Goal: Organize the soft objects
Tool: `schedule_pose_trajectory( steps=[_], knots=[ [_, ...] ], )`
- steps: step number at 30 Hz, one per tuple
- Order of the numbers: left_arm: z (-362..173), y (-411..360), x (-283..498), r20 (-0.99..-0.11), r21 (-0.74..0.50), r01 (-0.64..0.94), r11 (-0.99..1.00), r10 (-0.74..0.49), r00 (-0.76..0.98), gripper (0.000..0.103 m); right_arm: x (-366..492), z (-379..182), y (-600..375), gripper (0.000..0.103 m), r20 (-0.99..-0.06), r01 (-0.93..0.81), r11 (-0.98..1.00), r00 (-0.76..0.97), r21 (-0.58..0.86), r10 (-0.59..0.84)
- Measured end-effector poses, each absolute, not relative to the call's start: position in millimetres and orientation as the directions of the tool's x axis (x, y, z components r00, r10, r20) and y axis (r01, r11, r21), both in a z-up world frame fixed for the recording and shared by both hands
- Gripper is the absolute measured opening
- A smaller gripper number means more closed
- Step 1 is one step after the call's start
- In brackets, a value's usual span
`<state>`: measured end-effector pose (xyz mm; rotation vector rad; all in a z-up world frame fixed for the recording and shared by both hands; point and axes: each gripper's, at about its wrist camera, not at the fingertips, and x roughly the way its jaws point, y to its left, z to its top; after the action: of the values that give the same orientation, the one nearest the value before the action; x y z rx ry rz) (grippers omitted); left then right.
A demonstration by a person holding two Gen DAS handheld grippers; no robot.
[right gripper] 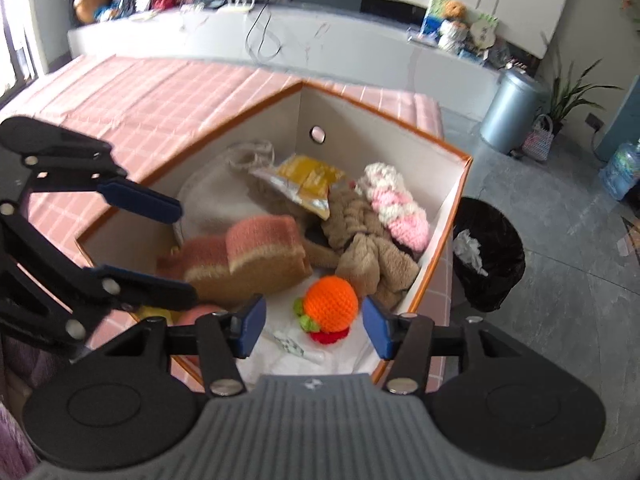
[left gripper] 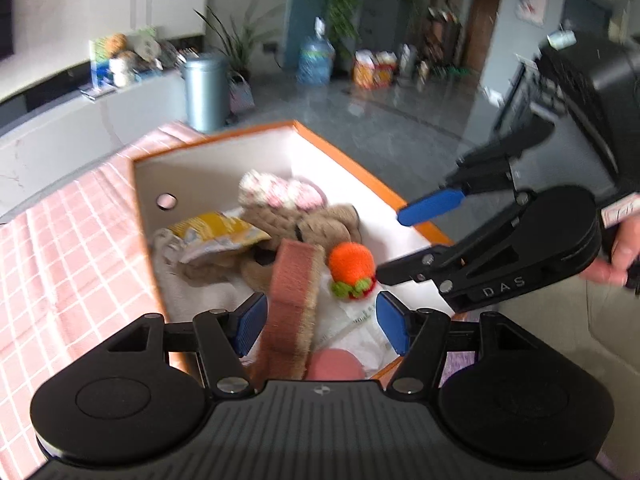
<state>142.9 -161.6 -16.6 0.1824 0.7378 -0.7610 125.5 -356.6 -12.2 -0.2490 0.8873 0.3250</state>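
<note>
Pink checked cloth (right gripper: 140, 92) covers the table under an orange-edged box (right gripper: 448, 216). Low in the frame, the orange knitted ball (right gripper: 331, 303) sits on the box floor, right ahead of the right gripper (right gripper: 314, 330), whose jaws are apart and empty. The left gripper (left gripper: 320, 326), also apart and empty, is nearer the pink-and-tan plush block (left gripper: 290, 300).

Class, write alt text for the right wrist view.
An orange-rimmed box on a pink checked cloth holds soft toys: a crocheted orange, a plush toast slice and a brown plush. The open right claw hovers above it, the left claw beside it.
</note>
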Motion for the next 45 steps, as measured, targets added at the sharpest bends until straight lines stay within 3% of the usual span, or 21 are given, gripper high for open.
schedule_pose_trajectory(
  steps=[6,11,17,21,25,29,35,45],
  knots=[
    [1,-123,126,-0.569,-0.122,0.606,0.786,-0.556,0.606,0.074,99,1,-342,0.066,-0.682,-0.267,0.963,0.712,-0.042,0.168],
    [1,-103,105,-0.493,-0.024,0.534,0.845,-0.475,0.729,0.074,72,2,-312,0.075,-0.590,-0.193,0.981,0.794,-0.015,0.147],
    [-1,-82,78,-0.367,0.053,0.407,0.912,-0.361,0.857,0.084,34,-7,-276,0.086,-0.446,-0.025,0.997,0.895,-0.072,-0.010],
    [-2,-75,68,-0.322,0.067,0.363,0.929,-0.324,0.890,0.084,10,-13,-258,0.092,-0.390,-0.011,0.991,0.920,-0.136,-0.043],
    [-5,-73,64,-0.302,0.070,0.323,0.944,-0.288,0.909,0.084,-7,-13,-253,0.097,-0.339,0.030,0.995,0.939,-0.097,-0.061],
    [-9,-72,61,-0.303,0.088,0.292,0.952,-0.254,0.918,0.085,-13,-15,-249,0.100,-0.335,0.042,0.997,0.940,-0.072,-0.063],
    [-20,-63,56,-0.346,-0.019,0.285,0.958,-0.274,0.897,0.088,-13,-28,-246,0.100,-0.362,0.071,0.993,0.927,-0.098,-0.102],
    [-38,-69,54,-0.407,-0.010,0.231,0.973,-0.215,0.888,0.088,-12,-52,-262,0.100,-0.421,0.109,0.993,0.899,-0.046,-0.118]
  ],
)
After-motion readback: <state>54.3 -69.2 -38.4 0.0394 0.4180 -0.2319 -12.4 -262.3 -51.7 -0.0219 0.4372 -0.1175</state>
